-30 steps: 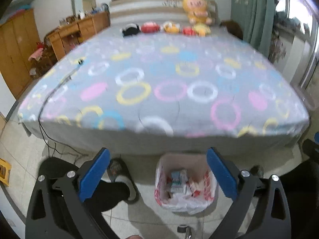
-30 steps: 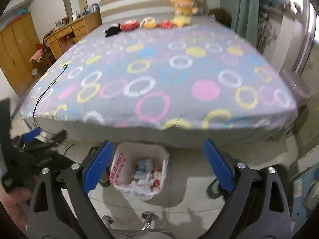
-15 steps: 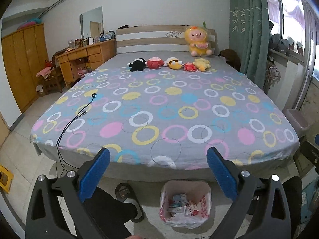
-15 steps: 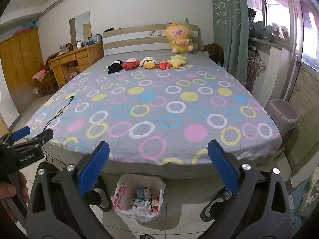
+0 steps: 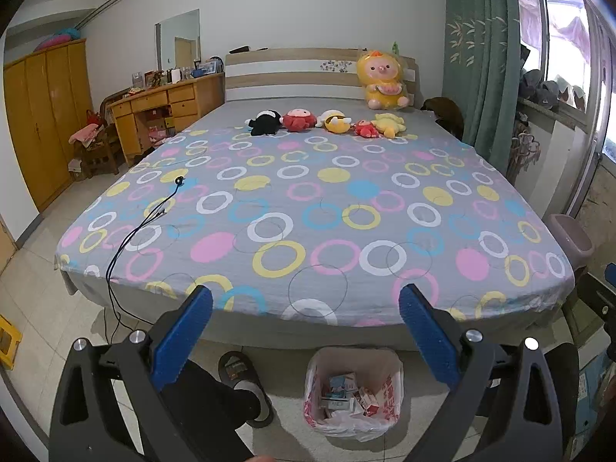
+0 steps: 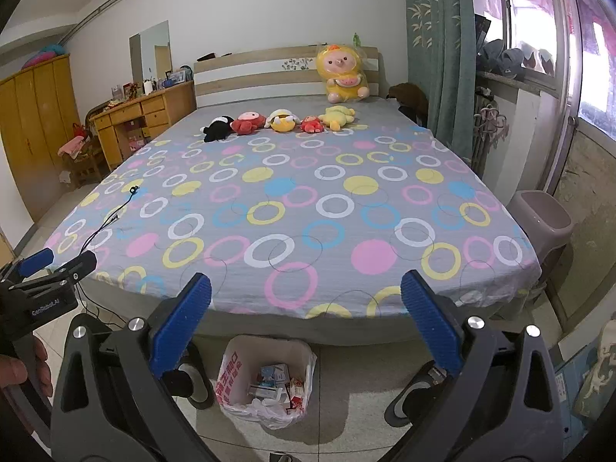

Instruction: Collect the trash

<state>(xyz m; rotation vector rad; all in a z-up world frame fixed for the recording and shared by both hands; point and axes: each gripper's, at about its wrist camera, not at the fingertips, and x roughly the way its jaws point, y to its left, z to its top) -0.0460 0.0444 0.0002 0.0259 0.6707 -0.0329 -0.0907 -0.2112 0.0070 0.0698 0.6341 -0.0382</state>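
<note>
A small bin lined with a white and red plastic bag [image 5: 353,389] stands on the floor at the foot of the bed, holding several small cartons and wrappers; it also shows in the right wrist view [image 6: 267,379]. My left gripper [image 5: 306,331] is open and empty, held above the bin. My right gripper [image 6: 306,327] is open and empty too, above and right of the bin. The left gripper shows at the left edge of the right wrist view [image 6: 38,281].
A large bed with a grey ring-patterned sheet [image 5: 315,208] fills the middle, with plush toys [image 5: 327,121] by the headboard and a black cable [image 5: 146,219] on its left side. A purple bin [image 6: 543,223] stands right of the bed. Slippers [image 5: 242,381] lie on the tiled floor.
Both grippers have tilted up and back from the bin, so the whole bed and room have come into view. Both stay open and empty.
</note>
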